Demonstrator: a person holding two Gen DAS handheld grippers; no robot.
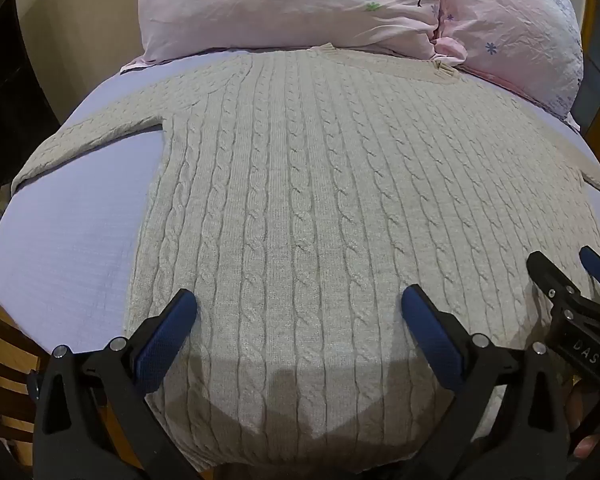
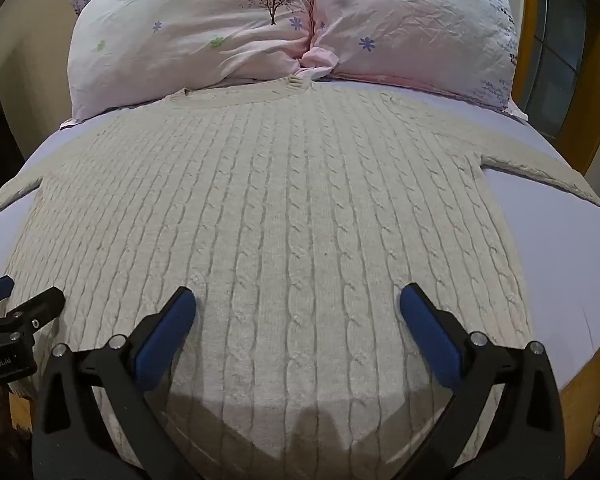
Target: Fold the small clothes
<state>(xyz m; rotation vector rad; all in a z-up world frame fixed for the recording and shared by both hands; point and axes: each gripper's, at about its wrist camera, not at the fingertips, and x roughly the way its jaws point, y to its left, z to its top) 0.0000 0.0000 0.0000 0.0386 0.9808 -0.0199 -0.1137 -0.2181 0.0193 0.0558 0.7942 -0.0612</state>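
A cream cable-knit sweater [image 1: 320, 200] lies flat on the lilac bed sheet [image 1: 60, 248], collar toward the pillows, sleeves spread out to both sides. It also fills the right wrist view [image 2: 292, 220]. My left gripper [image 1: 299, 306] is open and empty, hovering over the hem on the sweater's left half. My right gripper [image 2: 298, 304] is open and empty over the hem on the right half. The right gripper also shows at the right edge of the left wrist view [image 1: 572, 272]. The left gripper shows at the left edge of the right wrist view [image 2: 16, 300].
Two pink flowered pillows [image 1: 292, 4] [image 2: 416, 20] lie at the head of the bed, touching the sweater's collar. A wooden bed frame [image 2: 580, 396] runs along the near edge. A window [image 2: 556, 52] is at the right.
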